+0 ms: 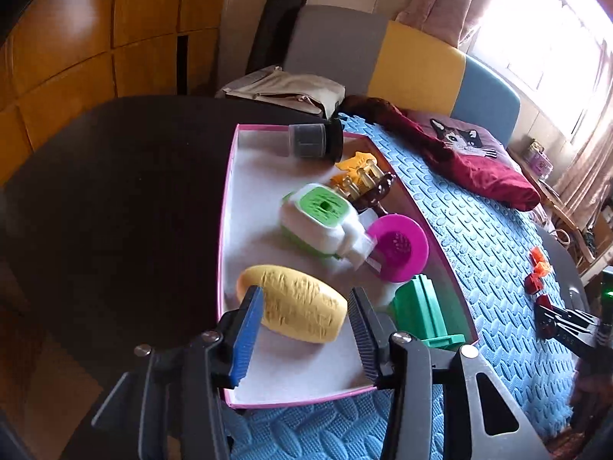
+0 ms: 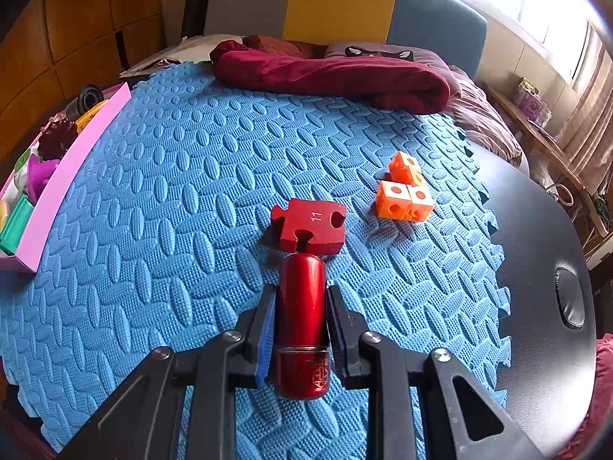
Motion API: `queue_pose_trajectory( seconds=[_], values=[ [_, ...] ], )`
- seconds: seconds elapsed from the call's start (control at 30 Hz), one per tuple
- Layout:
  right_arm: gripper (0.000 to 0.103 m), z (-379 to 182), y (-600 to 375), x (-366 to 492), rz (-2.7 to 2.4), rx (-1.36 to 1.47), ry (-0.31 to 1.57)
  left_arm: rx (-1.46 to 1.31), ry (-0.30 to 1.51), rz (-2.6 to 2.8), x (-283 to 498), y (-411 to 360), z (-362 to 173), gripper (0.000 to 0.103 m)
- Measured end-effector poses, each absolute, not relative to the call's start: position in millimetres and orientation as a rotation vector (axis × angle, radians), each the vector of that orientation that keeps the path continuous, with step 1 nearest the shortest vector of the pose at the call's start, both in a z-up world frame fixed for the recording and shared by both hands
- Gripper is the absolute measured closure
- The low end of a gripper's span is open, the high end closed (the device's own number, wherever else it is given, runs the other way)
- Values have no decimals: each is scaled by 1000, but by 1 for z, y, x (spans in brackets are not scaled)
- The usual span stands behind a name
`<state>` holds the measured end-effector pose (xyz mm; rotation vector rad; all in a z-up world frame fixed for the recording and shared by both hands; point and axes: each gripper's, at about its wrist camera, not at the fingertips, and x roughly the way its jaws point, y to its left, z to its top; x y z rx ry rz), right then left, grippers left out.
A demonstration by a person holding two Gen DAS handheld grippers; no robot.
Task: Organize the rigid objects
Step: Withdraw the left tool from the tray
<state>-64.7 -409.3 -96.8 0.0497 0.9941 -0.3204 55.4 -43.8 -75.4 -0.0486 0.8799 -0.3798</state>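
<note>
My left gripper (image 1: 304, 301) is open above the pink-rimmed tray (image 1: 226, 207), its fingers either side of a yellow ribbed oval (image 1: 297, 314) that lies in the tray. The tray also holds a green block (image 1: 421, 312), a magenta cup (image 1: 398, 247), a white and green box (image 1: 320, 218), a dark jar (image 1: 314, 140) and amber pieces (image 1: 360, 178). My right gripper (image 2: 300, 297) is shut on a red metal capsule (image 2: 302, 306) over the blue foam mat (image 2: 172, 211). A red puzzle piece marked 11 (image 2: 308, 228) and orange cubes (image 2: 404, 193) lie just ahead of it.
The tray (image 2: 72, 161) stands at the mat's left edge on a dark round table (image 2: 544, 237). A maroon cloth (image 2: 333, 74) and a cat cushion (image 1: 465, 140) lie at the back. A grey, yellow and blue chair back (image 2: 345, 4) stands behind.
</note>
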Motion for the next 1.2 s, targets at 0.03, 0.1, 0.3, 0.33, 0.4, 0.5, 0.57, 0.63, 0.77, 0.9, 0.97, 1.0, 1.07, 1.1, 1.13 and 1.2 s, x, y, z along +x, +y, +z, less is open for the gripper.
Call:
queue_pose_trajectory(
  seconds=[0.03, 0.1, 0.3, 0.33, 0.4, 0.5, 0.57, 0.63, 0.77, 0.9, 0.97, 1.0, 1.07, 1.1, 1.13, 1.2],
  values=[
    [78, -97, -409, -65, -321, 49, 994, -53, 890, -381, 57, -44, -77, 52],
    [78, -97, -409, -65, -321, 50, 994, -54, 919, -388, 61, -46, -84, 52],
    [78, -97, -408, -65, -322, 47, 994, -56, 943, -424, 65, -57, -93, 51],
    [78, -97, -409, -64, -322, 46, 994, -55, 943, -426, 66, -59, -93, 51],
    [78, -97, -408, -65, -324, 46, 994, -51, 944, -436, 66, -63, -94, 50],
    [78, -97, -409, -64, -324, 45, 994, -31, 944, -444, 64, -69, -95, 50],
    [78, -97, -408, -64, -323, 45, 994, -24, 941, -445, 63, -70, -95, 49],
    [78, -97, -409, -64, -324, 47, 994, -17, 937, -434, 61, -69, -94, 48],
    [78, -97, -412, -65, -328, 80, 1000, 14, 897, -399, 53, -65, -82, 44],
    [78, -96, -412, -64, -333, 78, 1000, 36, 867, -367, 45, -62, -73, 41],
    [78, -97, -409, -64, -339, 62, 999, 41, 863, -353, 42, -61, -70, 41],
    [78, -97, -408, -64, -342, 50, 997, 39, 861, -349, 40, -60, -69, 41],
    [78, -97, -405, -64, -346, 34, 995, 39, 857, -341, 39, -59, -67, 41],
    [78, -97, -404, -64, -347, 30, 994, 42, 855, -335, 38, -59, -66, 41],
    [78, -97, -404, -64, -348, 28, 993, 44, 853, -330, 38, -59, -65, 41],
    [78, -97, -404, -64, -348, 28, 993, 41, 850, -325, 37, -57, -64, 41]
  ],
)
